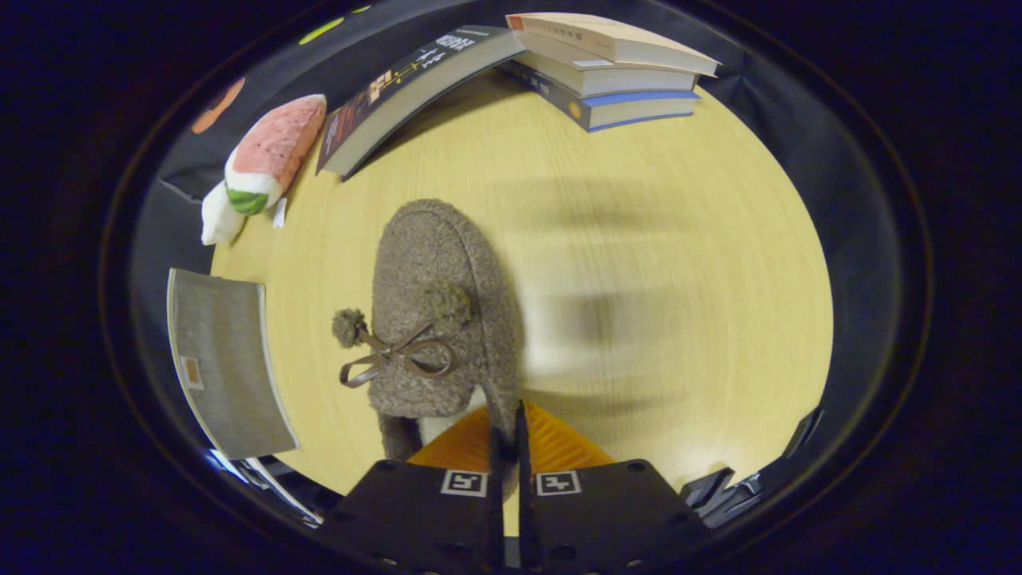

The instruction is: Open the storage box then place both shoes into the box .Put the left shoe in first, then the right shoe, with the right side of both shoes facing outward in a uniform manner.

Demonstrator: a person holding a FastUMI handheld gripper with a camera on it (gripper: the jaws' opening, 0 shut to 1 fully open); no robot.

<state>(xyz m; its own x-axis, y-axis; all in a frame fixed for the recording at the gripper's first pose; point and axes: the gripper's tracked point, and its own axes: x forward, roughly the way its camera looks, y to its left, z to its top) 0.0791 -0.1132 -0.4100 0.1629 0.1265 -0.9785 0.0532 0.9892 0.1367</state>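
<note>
One slipper (441, 319) hangs above your bench (655, 239), long axis running straight away, toe pointing ahead. Your gripper (505, 427) has its jaws clenched on the slipper's heel edge.

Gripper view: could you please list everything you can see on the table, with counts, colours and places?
slipper: one, grey-brown fuzzy with a bow and pom-poms, just ahead of the fingers, its heel rim pinched between them
table: one, light wood, under everything
stacked books: three, pale and blue covers, far side of the table
dark book: one, leaning on the stack
plush toy: one, pink, white and green, beside the dark book
grey book: one, beside the slipper
hand-held gripper: one, fingers nearly together on the slipper's heel rim
</note>
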